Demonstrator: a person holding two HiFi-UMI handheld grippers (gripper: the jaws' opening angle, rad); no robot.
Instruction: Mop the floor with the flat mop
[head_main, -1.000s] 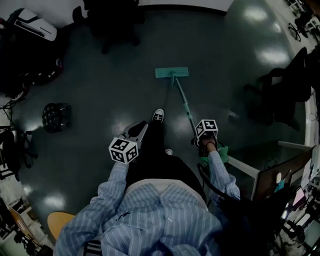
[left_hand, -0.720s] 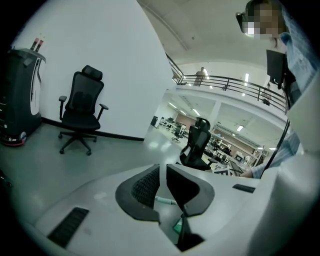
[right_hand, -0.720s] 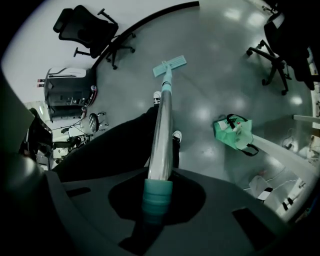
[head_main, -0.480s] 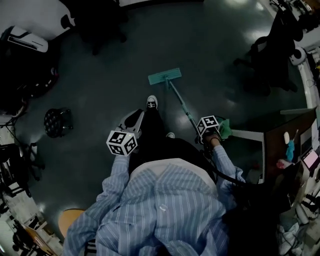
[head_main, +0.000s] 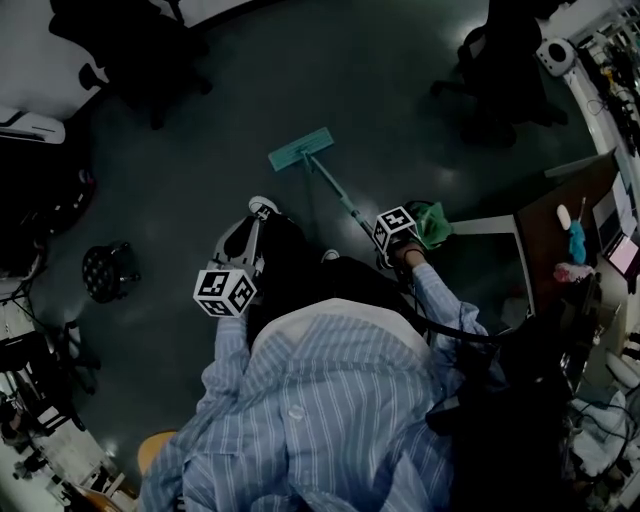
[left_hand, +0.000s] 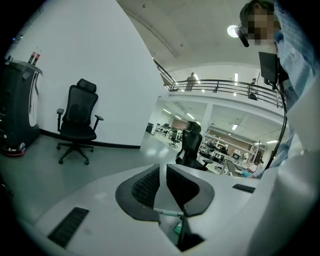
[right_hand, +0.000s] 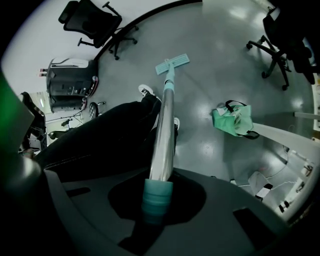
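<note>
Mop (right_hand: 164, 131) rests its flat head on the floor (head_main: 400, 100) just ahead of the person's shoe (head_main: 262, 207). Its handle slants back into the right tongs (right_hand: 159, 186), which are clamped round its teal grip. The left tongs (left_hand: 162, 181) are all but closed, holding nothing.

The flat mop (right_hand: 166, 115) comprised a rectangular teal head (head_main: 300, 148) and a long metal handle (right_hand: 162, 150) with a teal end grip (right_hand: 156, 197). The head lay flat on the glossy grey floor (head_main: 400, 90) at the far side. The handle slanted up, nearward and to the right, its end grip clamped in the right gripper (right_hand: 156, 205).
</note>
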